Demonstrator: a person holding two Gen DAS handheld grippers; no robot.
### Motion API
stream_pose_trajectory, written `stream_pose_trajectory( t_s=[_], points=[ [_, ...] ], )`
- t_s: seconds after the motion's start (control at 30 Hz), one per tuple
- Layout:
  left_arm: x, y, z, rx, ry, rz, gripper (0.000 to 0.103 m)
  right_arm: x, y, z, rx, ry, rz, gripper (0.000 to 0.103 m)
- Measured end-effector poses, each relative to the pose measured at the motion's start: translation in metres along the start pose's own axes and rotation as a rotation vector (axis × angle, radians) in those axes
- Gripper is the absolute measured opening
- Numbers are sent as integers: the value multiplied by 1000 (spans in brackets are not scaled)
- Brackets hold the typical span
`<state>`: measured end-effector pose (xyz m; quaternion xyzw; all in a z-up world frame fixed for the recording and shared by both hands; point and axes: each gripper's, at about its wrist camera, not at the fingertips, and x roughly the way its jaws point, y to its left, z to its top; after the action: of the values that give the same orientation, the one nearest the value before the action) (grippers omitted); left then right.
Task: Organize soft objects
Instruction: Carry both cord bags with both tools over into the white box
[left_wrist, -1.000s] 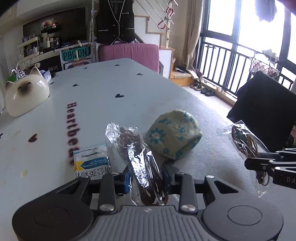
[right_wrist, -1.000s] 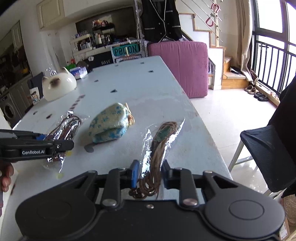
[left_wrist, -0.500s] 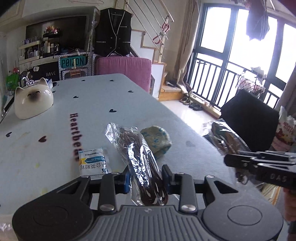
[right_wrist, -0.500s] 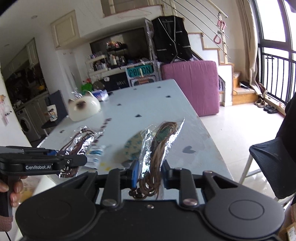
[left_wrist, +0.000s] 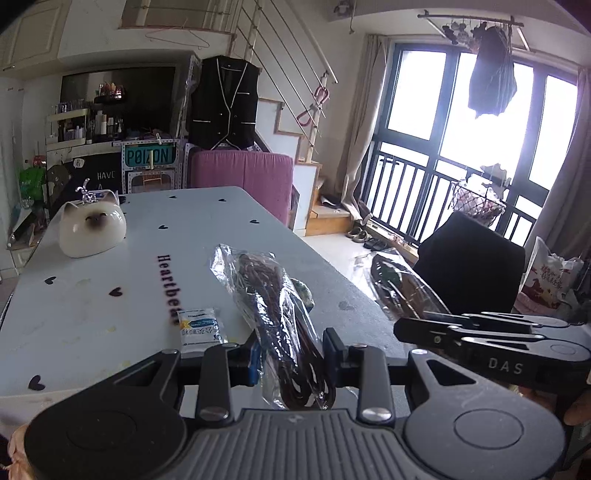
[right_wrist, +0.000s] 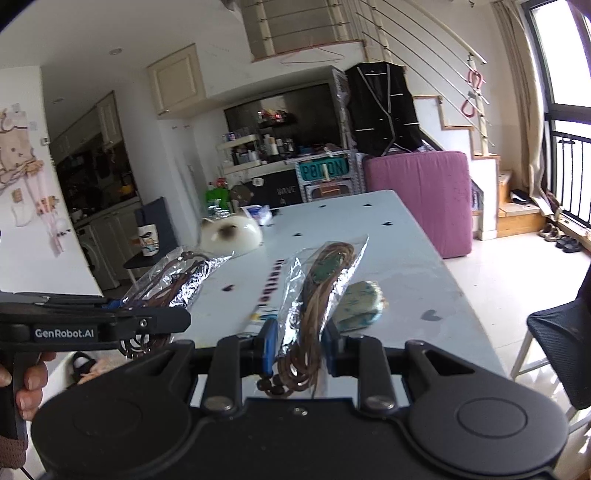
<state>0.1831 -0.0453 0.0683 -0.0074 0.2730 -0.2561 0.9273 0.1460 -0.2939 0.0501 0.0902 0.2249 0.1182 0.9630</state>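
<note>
My left gripper (left_wrist: 291, 354) is shut on a clear plastic bag of dark brown cords (left_wrist: 273, 295), held up above the near edge of the white table (left_wrist: 110, 266). My right gripper (right_wrist: 299, 341) is shut on a second clear bag of brown cords with a green pendant (right_wrist: 321, 273); this bag also shows in the left wrist view (left_wrist: 399, 284). The left gripper and its bag (right_wrist: 166, 284) show at the left of the right wrist view. A blue-flowered fabric pouch (right_wrist: 360, 304) lies on the table, mostly hidden behind the left bag in the left wrist view (left_wrist: 304, 291).
A white cat-face ceramic bowl (left_wrist: 92, 229) stands far left on the table. A small white-and-blue packet (left_wrist: 199, 326) lies near the front edge. A black chair (left_wrist: 469, 266) stands right of the table; a pink cushioned seat (left_wrist: 243, 177) is at its far end.
Both grippers have risen and pulled back from the table with their bags still held. The pouch and packet now look smaller and farther away.
</note>
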Motion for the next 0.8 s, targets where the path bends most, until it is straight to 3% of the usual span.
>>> stream_pose_trajectory(
  t_s=[0.17, 0.53, 0.8],
  points=[
    [-34, 15, -20, -17, -2, 1, 35, -4, 27, -12, 3, 10, 57, 27],
    [-100, 76, -65, -66, 36, 92, 35, 4, 96, -46, 24, 91, 205, 27],
    [-126, 124, -106, -125, 139, 174, 35, 25, 160, -74, -3, 210, 340, 26]
  ],
)
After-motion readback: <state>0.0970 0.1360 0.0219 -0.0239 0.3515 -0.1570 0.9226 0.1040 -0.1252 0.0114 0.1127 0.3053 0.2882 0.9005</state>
